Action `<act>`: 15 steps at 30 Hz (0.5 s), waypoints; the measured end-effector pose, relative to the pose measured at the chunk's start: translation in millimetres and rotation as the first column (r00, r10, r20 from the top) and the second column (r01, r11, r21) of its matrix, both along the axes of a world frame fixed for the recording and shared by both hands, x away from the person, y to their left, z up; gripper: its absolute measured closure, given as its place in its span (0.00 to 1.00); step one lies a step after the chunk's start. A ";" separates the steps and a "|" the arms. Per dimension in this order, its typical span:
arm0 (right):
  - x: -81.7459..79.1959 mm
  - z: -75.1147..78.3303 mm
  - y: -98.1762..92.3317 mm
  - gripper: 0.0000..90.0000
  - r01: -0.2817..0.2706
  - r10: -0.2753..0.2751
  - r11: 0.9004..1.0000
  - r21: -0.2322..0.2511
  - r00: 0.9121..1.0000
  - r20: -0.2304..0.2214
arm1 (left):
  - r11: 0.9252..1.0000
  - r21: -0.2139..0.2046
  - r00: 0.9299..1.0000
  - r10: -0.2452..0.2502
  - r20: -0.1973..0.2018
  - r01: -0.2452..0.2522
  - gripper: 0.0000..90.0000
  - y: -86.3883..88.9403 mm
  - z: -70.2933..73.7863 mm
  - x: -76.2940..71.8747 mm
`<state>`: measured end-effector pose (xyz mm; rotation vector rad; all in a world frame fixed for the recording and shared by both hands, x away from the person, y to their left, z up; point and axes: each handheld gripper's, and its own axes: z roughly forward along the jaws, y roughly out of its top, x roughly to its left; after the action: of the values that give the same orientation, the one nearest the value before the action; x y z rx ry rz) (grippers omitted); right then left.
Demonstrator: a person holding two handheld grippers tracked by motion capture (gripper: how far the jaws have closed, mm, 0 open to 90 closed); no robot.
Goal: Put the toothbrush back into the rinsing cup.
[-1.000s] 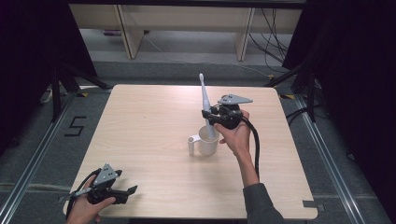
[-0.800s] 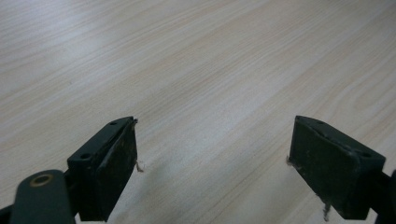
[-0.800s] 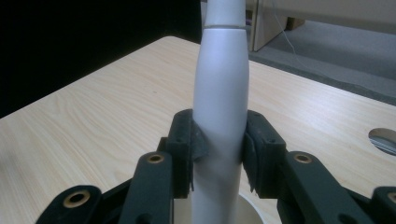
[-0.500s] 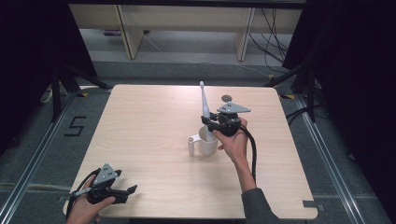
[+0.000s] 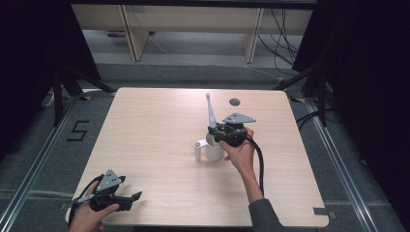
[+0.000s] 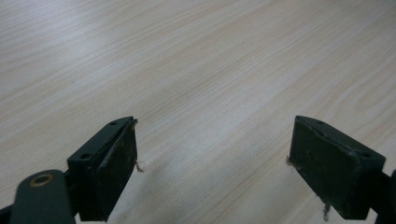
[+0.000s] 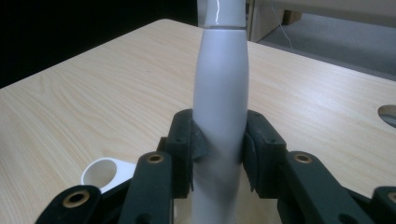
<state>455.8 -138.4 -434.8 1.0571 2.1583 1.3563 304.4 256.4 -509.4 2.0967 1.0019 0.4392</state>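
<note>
A white electric toothbrush (image 5: 210, 113) stands upright with my right gripper (image 5: 216, 133) shut on its thick handle. In the right gripper view the two black pads press on both sides of the toothbrush (image 7: 221, 93). Its lower end hangs over, or just inside, a white mug (image 5: 212, 151); the rim is hidden by the gripper. The mug's handle (image 7: 105, 172) points left. My left gripper (image 5: 135, 197) rests low at the table's front left corner, far from the mug. Its jaws stand wide open over bare wood in the left gripper view (image 6: 212, 172).
The light wooden table (image 5: 145, 125) has a small round hole (image 5: 234, 102) near its far edge, behind the mug. Dark floor with metal rails surrounds the table. A shelf unit stands beyond the far edge.
My right gripper has come down with the toothbrush, bringing its lower end to the mug. The left gripper has stayed put.
</note>
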 end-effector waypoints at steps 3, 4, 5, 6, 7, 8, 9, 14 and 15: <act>1.1 -3.6 0.0 0.74 -0.005 0.005 1.000 -0.013 1.000 -0.004 | 1.000 -0.003 1.000 -0.006 0.003 0.006 0.16 0.1 1.0 -0.2; 0.4 -4.1 0.1 0.74 0.005 -0.005 1.000 -0.019 1.000 -0.017 | 1.000 -0.003 1.000 -0.007 0.004 0.007 0.16 0.2 1.0 -0.2; -0.1 -4.0 0.0 0.74 0.011 -0.012 1.000 -0.021 1.000 -0.026 | 1.000 -0.003 1.000 -0.006 0.003 0.006 0.16 0.2 1.0 -0.3; -0.4 -5.3 0.9 0.74 0.018 -0.019 1.000 -0.014 0.999 -0.030 | 1.000 -0.006 1.000 -0.004 0.007 0.004 0.16 0.1 0.6 -0.3; 0.3 -6.0 1.3 0.74 0.005 -0.006 1.000 -0.011 0.999 -0.034 | 1.000 -0.002 1.000 -0.006 0.002 0.006 0.16 0.4 1.2 -0.3; 0.2 -6.4 1.2 0.74 0.003 -0.004 1.000 -0.024 0.999 -0.032 | 1.000 -0.006 1.000 -0.003 0.008 0.003 0.16 0.2 1.0 -0.4; 0.0 -6.4 1.2 0.74 0.004 -0.005 0.999 -0.039 1.000 -0.029 | 1.000 -0.006 1.000 -0.003 0.009 0.003 0.16 0.3 1.2 -0.5; 0.5 -8.8 2.4 0.74 -0.002 0.000 0.998 -0.064 1.000 -0.025 | 1.000 0.000 1.000 -0.004 0.002 0.004 0.16 0.2 0.9 -0.5; 0.3 -10.2 2.9 0.74 0.000 -0.002 0.998 -0.057 1.000 -0.028 | 1.000 0.004 1.000 -0.006 0.000 0.006 0.16 0.3 1.0 -0.5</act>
<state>456.1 -135.6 -445.0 1.0614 2.2022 1.2795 303.9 256.7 -508.4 2.1026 0.9951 0.4387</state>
